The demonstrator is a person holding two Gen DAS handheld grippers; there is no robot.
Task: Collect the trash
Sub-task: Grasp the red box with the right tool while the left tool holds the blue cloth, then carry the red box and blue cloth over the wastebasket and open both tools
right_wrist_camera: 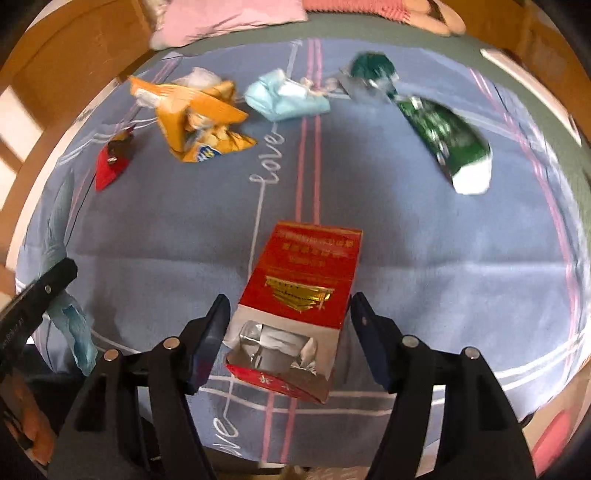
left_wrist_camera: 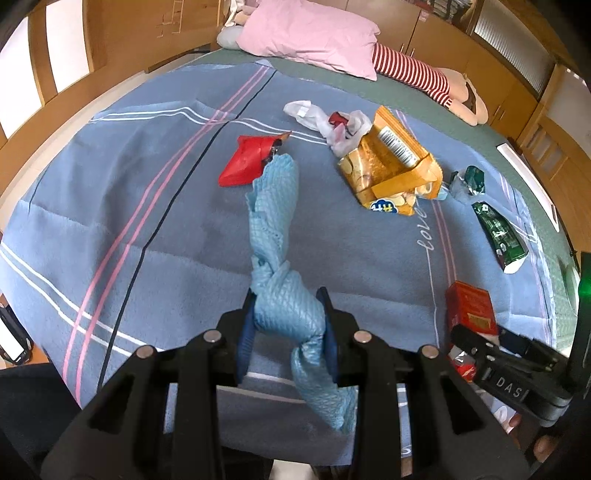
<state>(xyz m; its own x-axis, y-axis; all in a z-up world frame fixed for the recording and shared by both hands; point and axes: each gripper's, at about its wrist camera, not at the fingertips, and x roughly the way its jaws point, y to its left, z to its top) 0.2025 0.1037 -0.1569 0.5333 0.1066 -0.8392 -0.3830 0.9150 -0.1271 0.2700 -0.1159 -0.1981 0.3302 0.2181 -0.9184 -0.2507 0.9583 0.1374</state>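
The left gripper [left_wrist_camera: 288, 317] is clamped on a twisted light-blue cloth [left_wrist_camera: 275, 221], its two pads pressed into the bunched middle of the fabric; one end of the cloth hangs down past the fingers and the other stretches forward over the blue blanket [left_wrist_camera: 110, 206]. That far end reaches a red wrapper [left_wrist_camera: 247, 160], apparently touching its edge. Farther along the blanket from the red wrapper lies a crumpled white plastic bag [left_wrist_camera: 321, 118], and against that bag rests an orange snack bag [left_wrist_camera: 391, 166]. To the right of the orange snack bag lie a small dark-green foil wrapper [left_wrist_camera: 469, 181] and then a long green packet [left_wrist_camera: 498, 236]. The right gripper [right_wrist_camera: 288, 332] stands with its jaws apart on either side of an opened red cigarette box [right_wrist_camera: 303, 295]; the left pad lies at the box's edge and the right pad just beside it, though whether either actually touches cannot be told. The box lies on the blanket with its torn foil end toward the camera, near the word "love" stitched on the blanket. Beyond the orange snack bag in the right wrist view sits a pale blue crumpled packet [right_wrist_camera: 284, 96]. At the head of the bed, beyond all the litter, lies a pink pillow [left_wrist_camera: 310, 33] with a striped plush toy [left_wrist_camera: 421, 74] just beside it.
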